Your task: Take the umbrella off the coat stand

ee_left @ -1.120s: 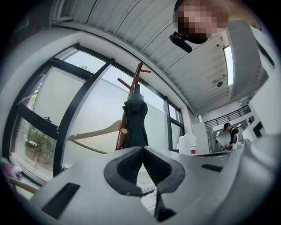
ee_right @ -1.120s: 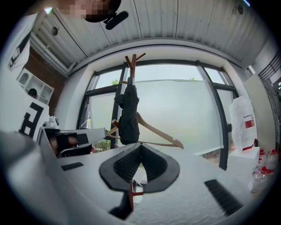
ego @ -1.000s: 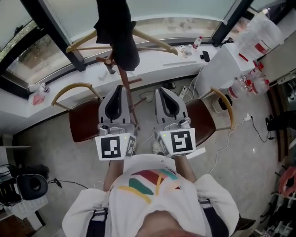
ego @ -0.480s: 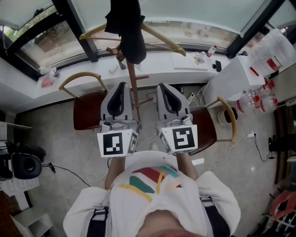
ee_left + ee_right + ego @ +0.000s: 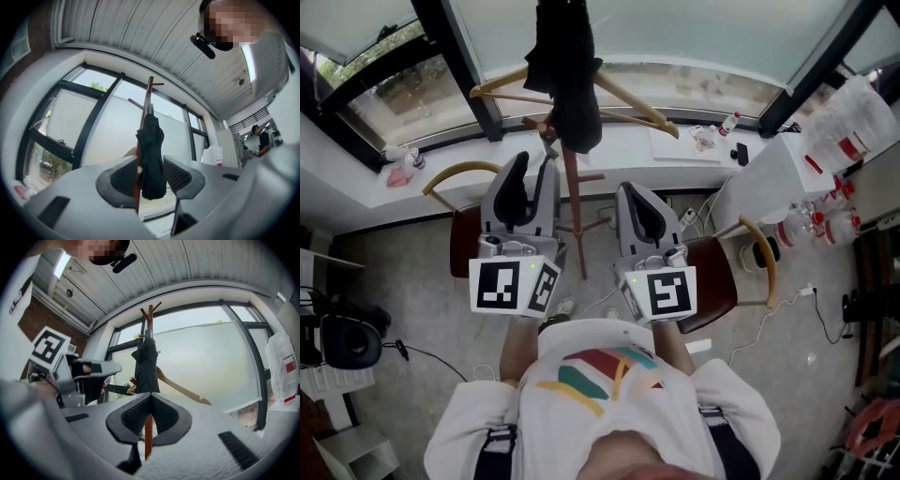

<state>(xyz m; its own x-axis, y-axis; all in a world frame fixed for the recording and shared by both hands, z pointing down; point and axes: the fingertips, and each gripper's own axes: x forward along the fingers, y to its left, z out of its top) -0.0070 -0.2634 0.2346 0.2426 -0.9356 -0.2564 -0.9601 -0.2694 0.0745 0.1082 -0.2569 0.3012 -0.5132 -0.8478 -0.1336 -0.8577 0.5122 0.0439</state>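
a curved run of tall windows (image 5: 675,37) over a white sill (image 5: 356,197), with a grey floor and two brown-seated chairs (image 5: 712,272) below. in the head view the wooden coat stand (image 5: 573,216) rises between the two tongs. the black folded umbrella (image 5: 567,84) hangs from its top, ahead of and above both tips and touching neither. the left gripper (image 5: 530,173) is held higher than the right gripper (image 5: 642,202).

in the left gripper view, under a slatted ceiling (image 5: 140,37), the jaws are opening, a narrow gap between the pads. the umbrella shows through that gap, lined up with it but beyond the pads and not pressed by them. it hangs upright along the pole, long axis vertical, rounded lower end toward the floor.

in the right gripper view the jaw tips meet, holding nothing. the umbrella hangs upright above and beyond them, and the pole shows through the opening behind the tips.
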